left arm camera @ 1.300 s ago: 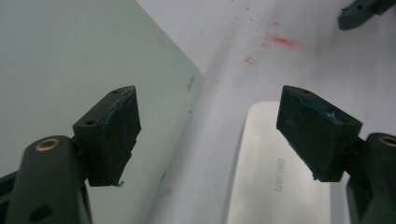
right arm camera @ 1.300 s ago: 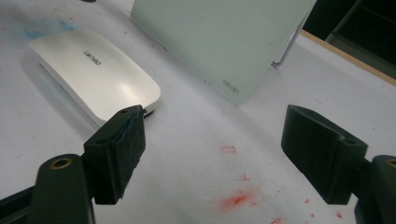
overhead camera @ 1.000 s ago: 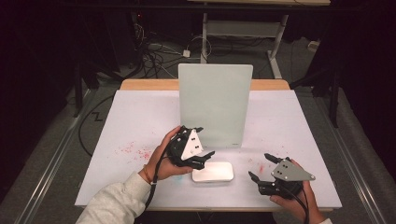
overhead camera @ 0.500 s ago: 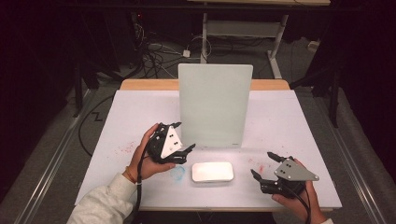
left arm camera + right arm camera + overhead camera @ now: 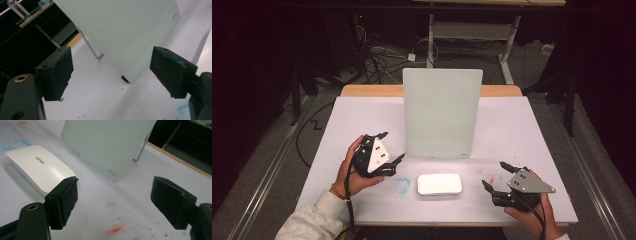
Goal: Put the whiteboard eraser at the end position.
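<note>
A pale green glass board (image 5: 441, 112) stands upright on a wire stand at the middle of the white table (image 5: 532, 130). In front of it lies a flat white eraser block (image 5: 439, 184). My left gripper (image 5: 391, 147) is open and empty, held to the left of the board's lower corner, and its own view looks at the board (image 5: 120, 32). My right gripper (image 5: 497, 176) is open and empty near the table's front right, to the right of the eraser (image 5: 41, 166). The board (image 5: 107, 142) rises behind the eraser.
Red marker specks (image 5: 115, 229) and a blue smudge (image 5: 402, 184) stain the tabletop. A wooden strip (image 5: 372, 90) edges the far side. Cables (image 5: 377, 55) and dark desk legs lie on the floor beyond. Open tabletop lies to the board's left and right.
My left gripper has lifted away from the eraser and moved left and back, ending beside the board's lower left corner. The right gripper has shifted only slightly.
</note>
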A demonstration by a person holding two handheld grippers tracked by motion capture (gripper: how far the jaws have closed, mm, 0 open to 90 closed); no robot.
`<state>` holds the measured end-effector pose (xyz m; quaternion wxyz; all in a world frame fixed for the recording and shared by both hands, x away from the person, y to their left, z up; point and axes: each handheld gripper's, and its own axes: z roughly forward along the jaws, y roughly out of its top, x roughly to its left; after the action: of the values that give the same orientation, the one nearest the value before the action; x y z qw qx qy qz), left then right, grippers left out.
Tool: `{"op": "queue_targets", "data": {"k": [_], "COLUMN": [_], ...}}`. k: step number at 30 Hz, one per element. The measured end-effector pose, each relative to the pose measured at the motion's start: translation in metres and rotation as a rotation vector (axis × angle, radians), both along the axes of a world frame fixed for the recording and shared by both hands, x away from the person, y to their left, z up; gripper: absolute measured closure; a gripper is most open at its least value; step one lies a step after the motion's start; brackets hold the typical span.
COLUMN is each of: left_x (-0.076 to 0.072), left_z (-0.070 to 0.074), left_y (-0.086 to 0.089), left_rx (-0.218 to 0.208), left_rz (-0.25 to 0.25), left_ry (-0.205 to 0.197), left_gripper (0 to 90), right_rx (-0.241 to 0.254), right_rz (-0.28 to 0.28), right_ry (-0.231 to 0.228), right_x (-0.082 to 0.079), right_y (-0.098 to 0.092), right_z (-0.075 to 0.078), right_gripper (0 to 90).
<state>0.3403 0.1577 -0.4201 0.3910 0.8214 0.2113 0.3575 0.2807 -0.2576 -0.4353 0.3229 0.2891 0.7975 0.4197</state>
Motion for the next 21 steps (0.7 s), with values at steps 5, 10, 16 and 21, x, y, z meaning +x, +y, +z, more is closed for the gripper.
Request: {"op": "queue_targets", "data": {"k": [5,10,16,21], "left_x": [-0.004,-0.01,-0.018,-0.025], "left_z": [-0.005,-0.013,-0.021,-0.028], "left_y": [0.013,0.027,0.041,0.049], "left_rx": [-0.003,-0.008,-0.016,-0.043], "left_rz": [0.029,0.066,0.096,0.125], "left_ry": [-0.001,0.007,0.027,0.042], "left_gripper": [18.2,18.1,17.5,17.4], "right_rx": [0.005,0.008,0.009,0.016], "right_rz": [-0.006,-0.013,-0.024,-0.033], "right_ry": [-0.001,-0.004,-0.007,-0.014], "right_x": [0.0,0.001,0.0,0.001], "right_y": [-0.001,-0.002,-0.004,-0.007], "right_z": [0.0,0.0,0.0,0.001], "right_gripper": [22.7,22.7,22.7,22.7]}}
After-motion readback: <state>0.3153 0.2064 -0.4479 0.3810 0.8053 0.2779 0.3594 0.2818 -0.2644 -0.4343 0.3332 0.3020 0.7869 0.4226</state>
